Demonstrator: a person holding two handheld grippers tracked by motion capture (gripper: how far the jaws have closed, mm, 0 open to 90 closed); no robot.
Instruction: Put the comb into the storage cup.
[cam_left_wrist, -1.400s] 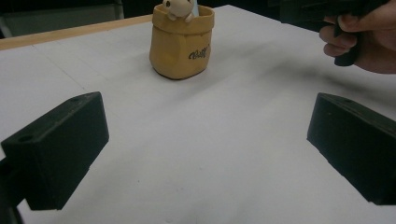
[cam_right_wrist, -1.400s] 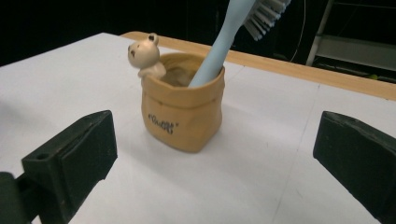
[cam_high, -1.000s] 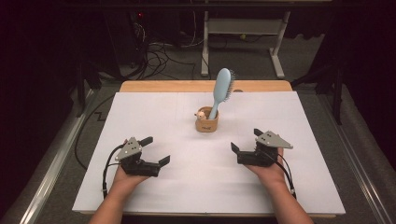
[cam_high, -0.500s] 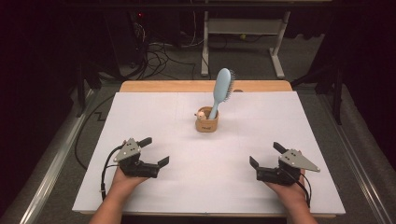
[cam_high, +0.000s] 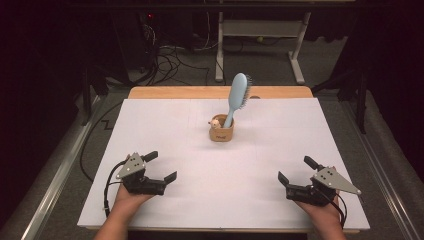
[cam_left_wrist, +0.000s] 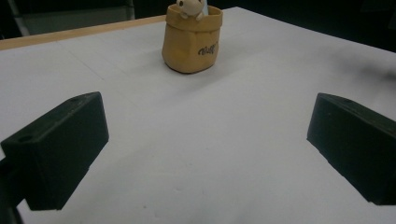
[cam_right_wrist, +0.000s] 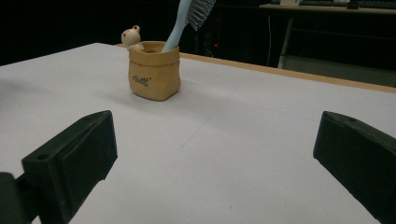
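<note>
Hairbrush (cam_high: 238, 97): stood tilted, handle down in the tan pot (cam_high: 221, 131), far centre of the white table (cam_high: 150, 125).
Left gripper (cam_high: 162, 166): near left, jaws spread, holding nothing, well apart from the pot.
Right gripper (cam_high: 297, 171): near right, jaws spread, empty.

This looks like a lab or recording room rather than a home. A white-covered table (cam_high: 150, 130) with a wooden edge stands on grey carpet, black cables (cam_high: 170, 57) tangle on the floor behind it, a metal desk frame (cam_high: 260, 45) sits beyond, and the surroundings are dark.
</note>
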